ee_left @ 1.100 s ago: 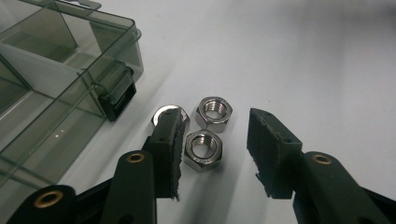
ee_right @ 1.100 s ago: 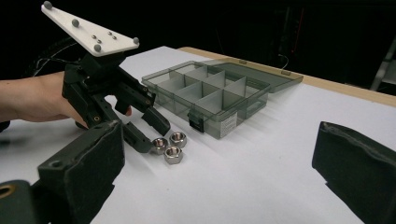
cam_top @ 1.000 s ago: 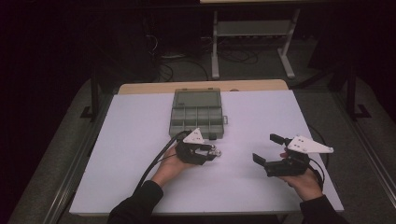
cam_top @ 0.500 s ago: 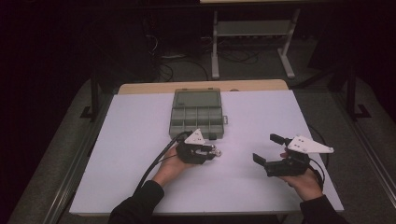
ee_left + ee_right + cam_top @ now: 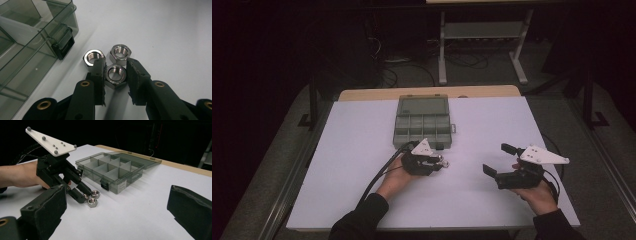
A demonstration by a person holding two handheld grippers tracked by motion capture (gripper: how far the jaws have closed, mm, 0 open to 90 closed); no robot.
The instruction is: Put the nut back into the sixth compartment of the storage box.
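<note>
The left gripper [image 5: 115, 82] sits low on the table [image 5: 362, 150], its jaws straddling one steel nut [image 5: 115, 75] and close against its sides, though whether they already pinch it I cannot tell. Two more nuts [image 5: 93, 57] [image 5: 121, 53] lie touching it, all just beside the latch of the open box [image 5: 422, 121]. The nuts look heavy, hard and slick, so opposite flats seem the best hold. The right gripper [image 5: 499, 162] hovers well apart from the box, jaws spread wide and empty.
</note>
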